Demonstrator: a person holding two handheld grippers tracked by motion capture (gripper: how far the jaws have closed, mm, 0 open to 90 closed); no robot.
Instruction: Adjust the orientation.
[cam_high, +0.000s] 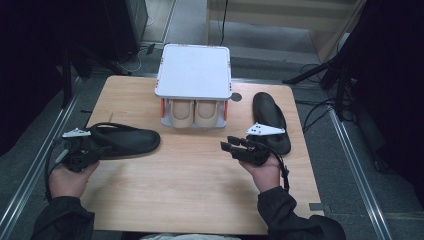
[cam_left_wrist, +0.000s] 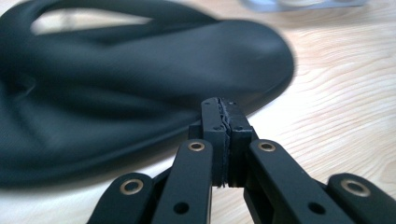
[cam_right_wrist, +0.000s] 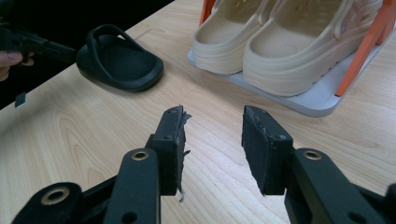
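Beige foam clog pair already sits on the white two-tier rack's lower shelf at 12 o'clock; both black rubber sandals, at 9 and 2 o'clock, remain on the bench, left gripper jaws closed empty, right gripper jaws open.

**Footwear on bench — condition and position**

Left black slipper: lies sole-down at the bench's left side, lengthwise across the bench, strap arched toward its left end, rounded end pointing to the middle. Right black slipper: lies sole-down at the right side, lengthwise front to back, well apart from the first. Pair of cream clogs: side by side on the lower tier of a white rack with orange posts — at the bench's far middle.
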